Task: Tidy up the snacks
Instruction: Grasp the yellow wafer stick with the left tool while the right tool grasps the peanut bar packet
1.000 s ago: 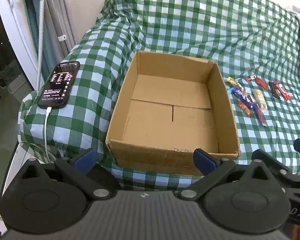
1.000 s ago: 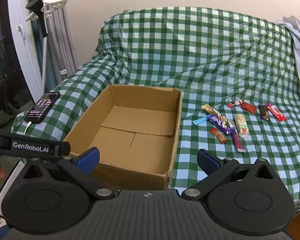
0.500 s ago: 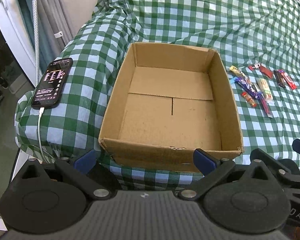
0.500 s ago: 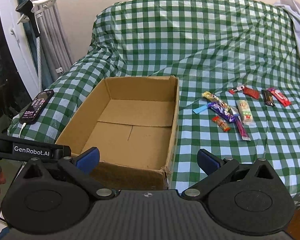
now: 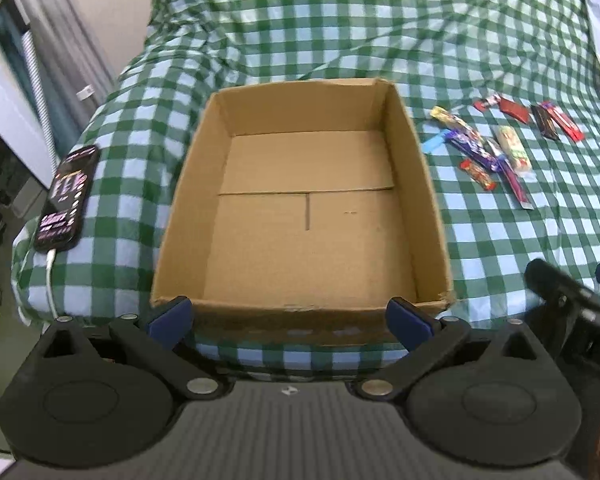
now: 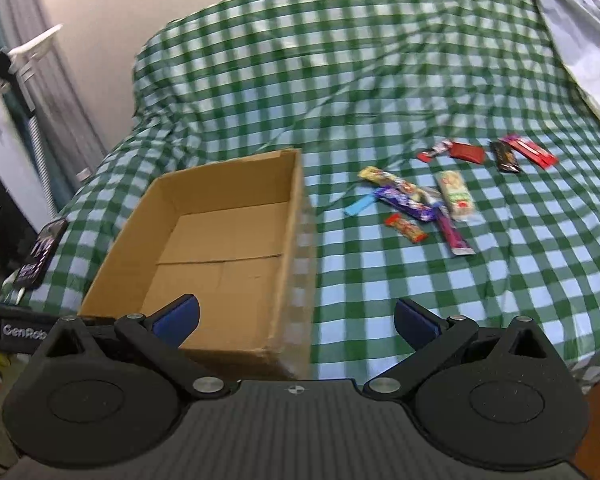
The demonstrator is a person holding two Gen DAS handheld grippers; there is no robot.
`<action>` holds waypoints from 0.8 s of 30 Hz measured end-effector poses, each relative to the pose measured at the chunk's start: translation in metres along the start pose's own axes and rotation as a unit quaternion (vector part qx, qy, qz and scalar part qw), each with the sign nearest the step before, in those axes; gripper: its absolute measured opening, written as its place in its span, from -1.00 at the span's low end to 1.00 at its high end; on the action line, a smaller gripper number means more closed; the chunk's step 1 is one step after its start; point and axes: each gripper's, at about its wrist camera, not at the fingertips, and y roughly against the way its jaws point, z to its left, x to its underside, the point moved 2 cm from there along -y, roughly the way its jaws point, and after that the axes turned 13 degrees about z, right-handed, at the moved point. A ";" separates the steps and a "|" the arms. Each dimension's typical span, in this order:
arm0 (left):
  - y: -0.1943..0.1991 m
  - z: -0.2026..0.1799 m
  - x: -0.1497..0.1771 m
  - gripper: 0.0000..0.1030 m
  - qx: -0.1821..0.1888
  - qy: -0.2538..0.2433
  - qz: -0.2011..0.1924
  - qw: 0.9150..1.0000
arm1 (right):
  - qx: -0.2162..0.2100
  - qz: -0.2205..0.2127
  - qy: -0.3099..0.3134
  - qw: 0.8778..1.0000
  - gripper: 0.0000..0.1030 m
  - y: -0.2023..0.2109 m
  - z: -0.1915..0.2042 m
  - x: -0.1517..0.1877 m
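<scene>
Both cameras have pushed forward and higher since a second ago, so the cardboard box (image 5: 304, 216) now fills more of the left wrist view and its bare floor shows almost from above, while the right wrist view has swung toward the snacks. Motion blur softens both pictures.

The left gripper (image 5: 288, 316) hangs just short of the box's near wall, its blue-tipped fingers (image 5: 170, 316) spread wide with nothing between them. The right gripper (image 6: 296, 316) is likewise spread wide and holds nothing; it hovers over the box's near right corner (image 6: 276, 344), well short of the snacks.

The box sits on a bed covered by a green checked cloth (image 6: 380, 80). To its right, well apart from both grippers, the snacks (image 6: 428, 204) lie loose on the cloth: a cluster with a yellow bar (image 6: 384, 178), a purple bar (image 6: 404, 202), a small red packet (image 6: 406, 228), a pale wrapped bar (image 6: 456, 196) and a blue strip (image 6: 358, 205), and farther back a red packet (image 6: 467, 153) and a dark bar (image 6: 506, 157) beside a red one (image 6: 534, 152).

A phone (image 5: 66, 200) with a lit screen lies on the cloth left of the box, a white cable (image 5: 51, 276) plugged into its near end.
</scene>
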 end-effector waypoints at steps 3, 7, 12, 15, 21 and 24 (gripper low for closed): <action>-0.002 -0.022 -0.010 1.00 0.013 -0.016 0.005 1.000 | 0.012 -0.008 -0.019 1.000 0.99 0.001 -0.022 -0.004; -0.006 -0.060 -0.031 1.00 0.038 -0.047 0.013 0.998 | 0.041 -0.021 -0.046 0.998 0.99 0.003 -0.061 -0.011; -0.016 -0.116 -0.072 1.00 0.055 -0.083 0.008 0.995 | 0.094 -0.037 -0.091 0.991 0.99 -0.002 -0.126 -0.022; -0.032 -0.148 -0.107 1.00 0.071 -0.090 0.014 0.993 | 0.122 -0.042 -0.117 0.985 0.99 -0.010 -0.169 -0.028; -0.092 -0.194 -0.195 1.00 0.081 -0.042 0.044 0.995 | 0.159 -0.042 -0.150 0.975 0.99 -0.033 -0.243 -0.053; -0.123 -0.208 -0.239 1.00 0.071 -0.011 0.042 0.997 | 0.161 -0.037 -0.153 0.974 0.99 -0.056 -0.274 -0.071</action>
